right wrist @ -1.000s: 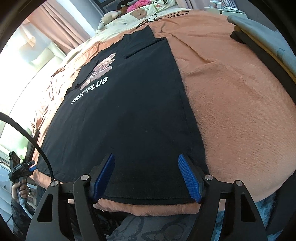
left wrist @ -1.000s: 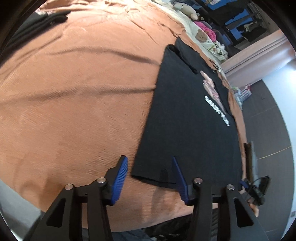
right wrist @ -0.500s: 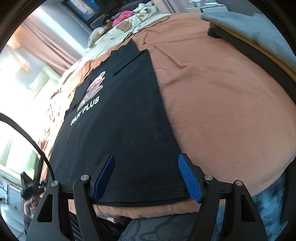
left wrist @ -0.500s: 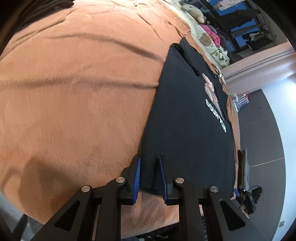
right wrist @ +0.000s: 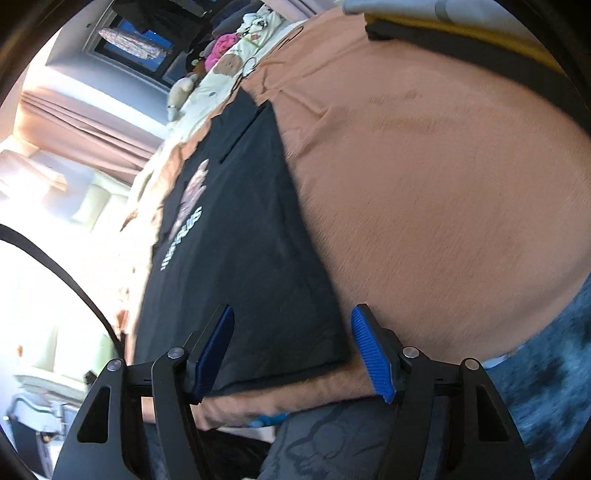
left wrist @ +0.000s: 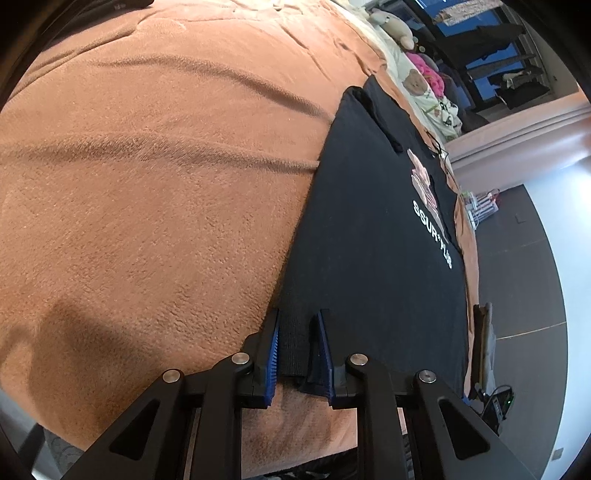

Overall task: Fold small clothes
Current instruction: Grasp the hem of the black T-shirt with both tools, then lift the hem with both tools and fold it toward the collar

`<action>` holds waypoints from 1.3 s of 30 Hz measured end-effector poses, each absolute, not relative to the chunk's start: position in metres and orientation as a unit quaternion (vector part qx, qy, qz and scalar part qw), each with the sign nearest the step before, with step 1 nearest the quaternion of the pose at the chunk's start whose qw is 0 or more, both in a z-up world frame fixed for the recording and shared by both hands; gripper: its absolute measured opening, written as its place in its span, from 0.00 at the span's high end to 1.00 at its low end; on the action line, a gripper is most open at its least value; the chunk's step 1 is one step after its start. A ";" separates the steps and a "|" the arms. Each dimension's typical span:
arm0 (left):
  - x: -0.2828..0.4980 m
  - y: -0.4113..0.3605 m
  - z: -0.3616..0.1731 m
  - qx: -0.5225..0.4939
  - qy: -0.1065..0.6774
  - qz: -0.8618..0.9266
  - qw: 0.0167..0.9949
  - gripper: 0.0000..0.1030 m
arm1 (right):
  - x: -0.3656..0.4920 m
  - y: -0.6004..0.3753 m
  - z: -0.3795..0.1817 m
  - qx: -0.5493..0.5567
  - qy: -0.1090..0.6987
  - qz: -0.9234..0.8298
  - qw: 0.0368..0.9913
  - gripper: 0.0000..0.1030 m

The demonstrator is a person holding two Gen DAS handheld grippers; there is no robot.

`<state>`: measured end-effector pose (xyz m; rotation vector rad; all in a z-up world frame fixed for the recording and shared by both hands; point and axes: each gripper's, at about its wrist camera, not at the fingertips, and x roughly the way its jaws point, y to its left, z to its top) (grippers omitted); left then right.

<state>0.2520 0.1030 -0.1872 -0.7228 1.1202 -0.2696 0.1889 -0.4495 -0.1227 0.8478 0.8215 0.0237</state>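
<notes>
A black T-shirt is being kept spread flat, print side up, on an orange-brown fleece blanket that is covering a bed, with its hem lying toward the near edge of the blanket and its collar pointing away, presumably so that both lower corners can be reached from where the person is standing. The left gripper is being held clenched on one hem corner of the shirt: a bunched fold of black cloth is being squeezed between its blue pads, its jaws having just been closing onto that fold, and the pinch looks deep enough for the fabric to be carried when lifted. The right gripper is being held released, its pads standing well apart with the other hem corner lying between them but not being pressed (the jaws have just been closing a little, yet nothing is being gripped). It is being angled down at the shirt's edge, which suggests that the matching corner is being lined up, so that the hem can be raised evenly by both corners and laid over toward the collar. A pile of folded garments is being kept at the far side of the blanket, well apart from the shirt, probably as the place for finished pieces, while soft toys are being left beyond the collar end.
</notes>
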 end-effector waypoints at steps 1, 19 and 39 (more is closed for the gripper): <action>0.252 0.102 -0.187 -0.334 0.518 -0.124 0.778 0.80 | 0.187 -0.449 -0.125 0.407 0.386 0.018 0.828 0.37; 0.258 0.100 -0.183 -0.331 0.510 -0.113 0.786 0.95 | 0.210 -0.438 -0.123 0.383 0.397 -0.026 0.834 0.92; 0.235 0.116 -0.131 -0.341 0.454 -0.153 0.809 0.97 | 0.185 -0.400 -0.058 0.344 0.351 0.001 0.871 0.98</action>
